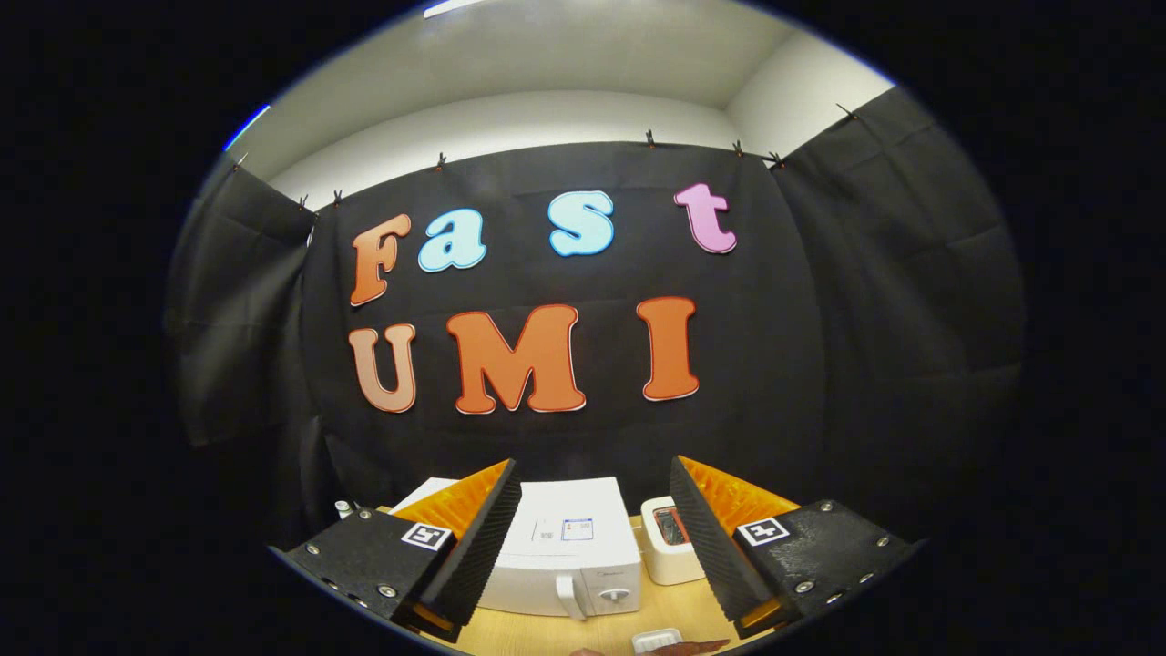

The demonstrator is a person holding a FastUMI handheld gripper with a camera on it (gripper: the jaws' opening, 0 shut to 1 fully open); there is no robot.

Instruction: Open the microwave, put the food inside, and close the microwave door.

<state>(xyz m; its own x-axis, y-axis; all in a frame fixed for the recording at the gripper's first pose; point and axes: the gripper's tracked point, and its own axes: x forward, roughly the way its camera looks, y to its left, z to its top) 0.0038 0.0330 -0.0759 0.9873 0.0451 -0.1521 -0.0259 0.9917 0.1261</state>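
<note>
Gripper (597,538) is held high, fingers spread wide, nothing pinched. Microwave (569,556) is seen below, between the fingers, door closed, on a wooden table (547,633). A white toaster (669,539) stands just right of the microwave. A white dish (658,640) with food lies in front of the microwave.

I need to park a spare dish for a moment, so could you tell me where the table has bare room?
Bare wood shows in front of the microwave, between it and the small white tray near the table edge. It is crowded to the microwave's right, where a white toaster stands close beside it. The open gripper hovers above, holding nothing.
</note>
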